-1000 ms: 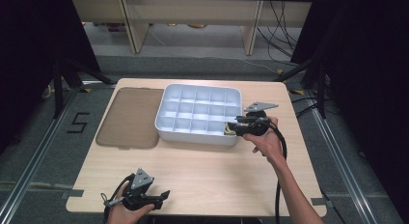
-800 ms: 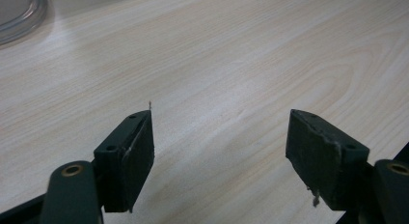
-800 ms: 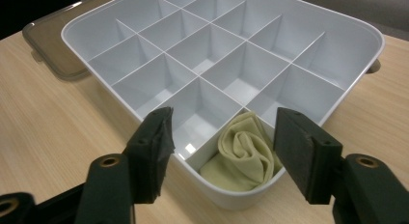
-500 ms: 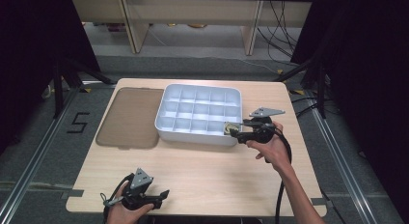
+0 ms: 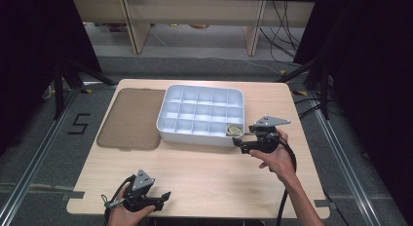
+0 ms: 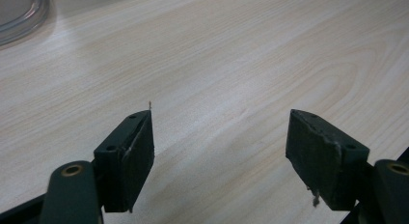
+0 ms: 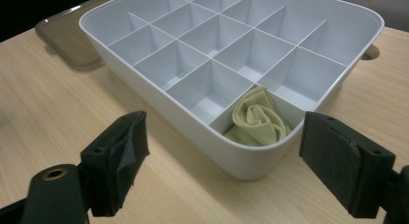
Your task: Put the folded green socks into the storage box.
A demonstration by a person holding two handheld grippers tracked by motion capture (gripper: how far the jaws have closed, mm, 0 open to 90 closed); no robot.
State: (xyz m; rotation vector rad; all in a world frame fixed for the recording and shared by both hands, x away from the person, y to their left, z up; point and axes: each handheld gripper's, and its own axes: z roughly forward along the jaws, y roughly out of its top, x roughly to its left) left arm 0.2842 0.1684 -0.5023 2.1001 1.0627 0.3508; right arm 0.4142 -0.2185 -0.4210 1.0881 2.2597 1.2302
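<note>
Since a second ago the right gripper [image 5: 242, 140], right of centre in the high view, has backed away from the near right corner of the white divider tray [image 5: 170, 131] toward the lower right of the frame, and its jaws have just been opening; they now stand wide apart with nothing between them. The rolled yellowish cloth [image 7: 258, 119] lies inside the tray's corner compartment, lower right of the tray in the right gripper view (apparently released, so this placement reads as complete). Counting left to right in the high view: one brown lid [image 5: 130, 118] at centre left, flat on the table [image 5: 209, 172]; one left gripper [image 5: 163, 199] at lower left, unmoved, jaws spread and empty; one tray holding one cloth; one right gripper.
</note>
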